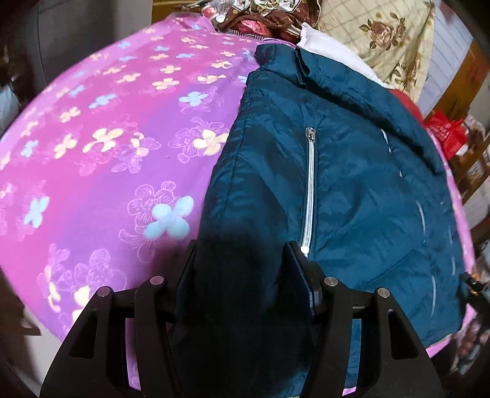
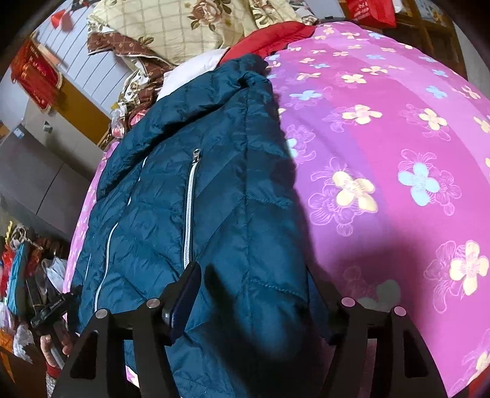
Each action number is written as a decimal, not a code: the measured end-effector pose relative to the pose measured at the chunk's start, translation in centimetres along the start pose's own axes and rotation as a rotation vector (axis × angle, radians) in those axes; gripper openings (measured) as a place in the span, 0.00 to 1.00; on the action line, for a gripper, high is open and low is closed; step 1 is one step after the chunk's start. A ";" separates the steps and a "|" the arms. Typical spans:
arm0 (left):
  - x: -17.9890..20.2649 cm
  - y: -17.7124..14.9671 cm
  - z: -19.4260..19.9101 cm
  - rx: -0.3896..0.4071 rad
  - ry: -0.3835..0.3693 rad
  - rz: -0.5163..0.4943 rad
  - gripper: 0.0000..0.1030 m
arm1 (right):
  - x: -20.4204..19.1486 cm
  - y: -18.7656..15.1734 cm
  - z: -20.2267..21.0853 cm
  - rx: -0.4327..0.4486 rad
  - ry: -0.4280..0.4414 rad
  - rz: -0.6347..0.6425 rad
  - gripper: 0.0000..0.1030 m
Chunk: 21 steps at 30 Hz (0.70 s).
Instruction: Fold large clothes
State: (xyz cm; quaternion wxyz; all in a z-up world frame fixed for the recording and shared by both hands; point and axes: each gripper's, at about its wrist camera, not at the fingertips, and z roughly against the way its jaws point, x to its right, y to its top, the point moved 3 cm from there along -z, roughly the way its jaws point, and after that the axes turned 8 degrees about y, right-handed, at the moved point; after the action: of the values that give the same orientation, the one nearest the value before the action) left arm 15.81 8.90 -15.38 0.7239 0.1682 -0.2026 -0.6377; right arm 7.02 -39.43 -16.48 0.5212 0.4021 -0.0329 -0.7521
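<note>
A teal quilted jacket (image 1: 352, 183) (image 2: 171, 183) lies spread on a bed covered by a pink flowered sheet (image 1: 107, 137) (image 2: 382, 153). Its silver pocket zipper (image 1: 310, 189) (image 2: 190, 208) runs toward the cameras. My left gripper (image 1: 242, 248) is at the jacket's near edge, shut on a thick fold of it that fills the gap between the fingers. My right gripper (image 2: 254, 272) straddles the jacket's other side edge. Its jaws stand wide and the fabric lies slack between them, covering most of the right finger.
Cream rose-print bedding (image 1: 382, 36) (image 2: 171, 27), a white garment (image 1: 324, 43) and a red garment (image 2: 269, 36) are piled at the head of the bed. A red bag (image 1: 444, 131) and clutter stand beside the bed. A person's hand (image 2: 52, 346) shows at the lower left.
</note>
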 end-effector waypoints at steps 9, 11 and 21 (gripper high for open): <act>1.2 -1.0 0.8 0.033 0.095 -0.055 0.54 | -0.2 -0.6 0.1 0.017 0.000 0.003 0.63; 1.3 -1.1 0.8 0.032 0.098 -0.055 0.54 | -0.3 -0.7 0.1 0.038 0.003 0.019 0.64; 1.5 -1.4 0.9 0.032 0.112 -0.061 0.54 | -1.6 -1.7 -0.4 0.085 -0.041 0.090 0.78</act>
State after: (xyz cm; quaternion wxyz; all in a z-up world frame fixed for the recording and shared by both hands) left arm 14.27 7.20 -15.17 0.7114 0.2215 -0.1668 -0.6458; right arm 6.20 -37.17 -16.64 0.5363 0.4063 -0.0936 -0.7338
